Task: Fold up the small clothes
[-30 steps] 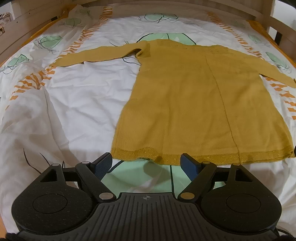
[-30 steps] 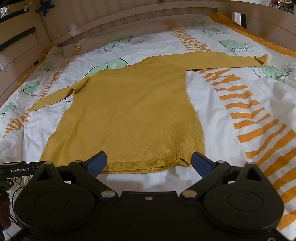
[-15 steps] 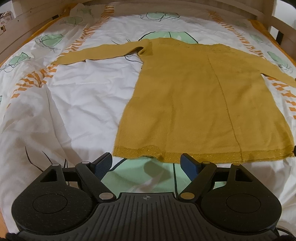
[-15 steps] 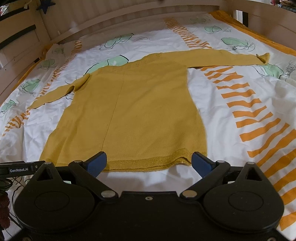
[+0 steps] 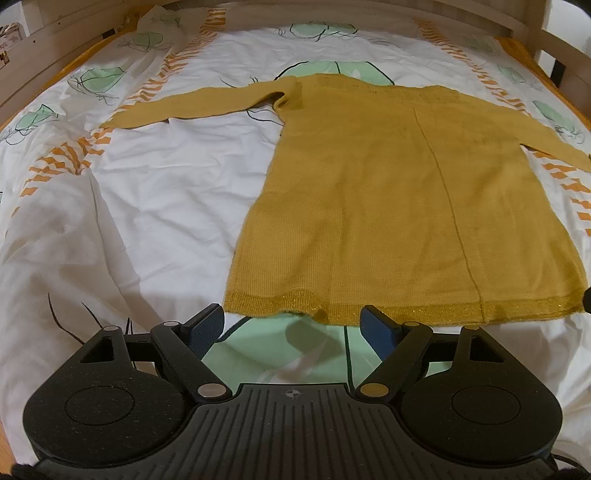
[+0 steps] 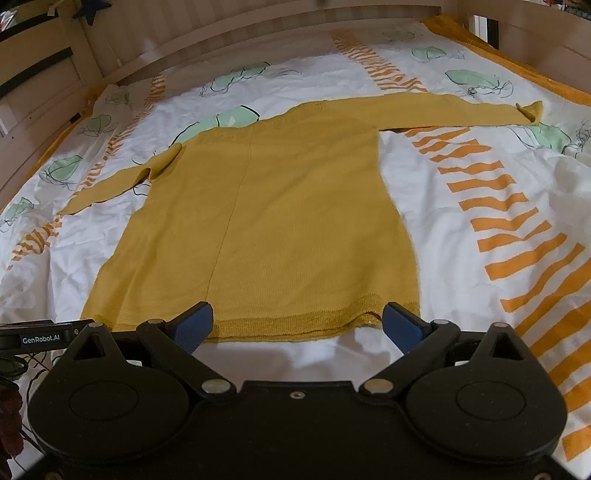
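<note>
while the sweater [image 5: 388, 206] lies flat, both grippers' fingers [image 5: 207, 325] [image 6: 402, 325] gape, released.

The sweater [image 5: 388, 192] lies flat on the bed [image 5: 155, 206], hem at the near edge, neck toward the far rail [image 6: 258, 33], sleeves spread toward both side edges.

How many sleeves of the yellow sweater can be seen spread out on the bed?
2. One sleeve stretches out to the left of the yellow sweater; the other sleeve stretches out to the right, its cuff turned up. Both lie flat on the bed cover.
</note>
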`<state>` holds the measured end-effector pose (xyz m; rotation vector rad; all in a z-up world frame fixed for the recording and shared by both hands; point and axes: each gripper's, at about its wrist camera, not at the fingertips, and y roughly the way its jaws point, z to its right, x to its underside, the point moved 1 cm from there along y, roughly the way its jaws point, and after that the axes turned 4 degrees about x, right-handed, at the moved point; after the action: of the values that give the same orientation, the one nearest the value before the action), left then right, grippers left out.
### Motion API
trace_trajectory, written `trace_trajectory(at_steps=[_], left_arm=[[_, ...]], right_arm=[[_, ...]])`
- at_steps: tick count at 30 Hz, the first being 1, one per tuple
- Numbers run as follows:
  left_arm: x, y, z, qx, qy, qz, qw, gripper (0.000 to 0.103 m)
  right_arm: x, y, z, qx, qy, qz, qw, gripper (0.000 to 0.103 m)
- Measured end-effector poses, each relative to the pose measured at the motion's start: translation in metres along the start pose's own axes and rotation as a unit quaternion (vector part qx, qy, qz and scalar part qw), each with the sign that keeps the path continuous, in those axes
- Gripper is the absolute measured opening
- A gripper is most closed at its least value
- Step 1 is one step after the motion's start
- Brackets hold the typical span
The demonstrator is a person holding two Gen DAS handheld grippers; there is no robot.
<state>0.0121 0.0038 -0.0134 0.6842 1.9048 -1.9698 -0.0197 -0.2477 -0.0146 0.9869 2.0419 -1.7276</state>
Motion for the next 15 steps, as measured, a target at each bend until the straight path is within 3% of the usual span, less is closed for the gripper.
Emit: trace_trajectory(at_steps=[15], left_arm=[[0.0002,0.0016,-0.0003,-0.001,0.000,-0.001,1.0000,0.080]], right_arm=[[0.0007,0.0043,0.0007,-0.007,0.006,-0.010,1.000,0.099]])
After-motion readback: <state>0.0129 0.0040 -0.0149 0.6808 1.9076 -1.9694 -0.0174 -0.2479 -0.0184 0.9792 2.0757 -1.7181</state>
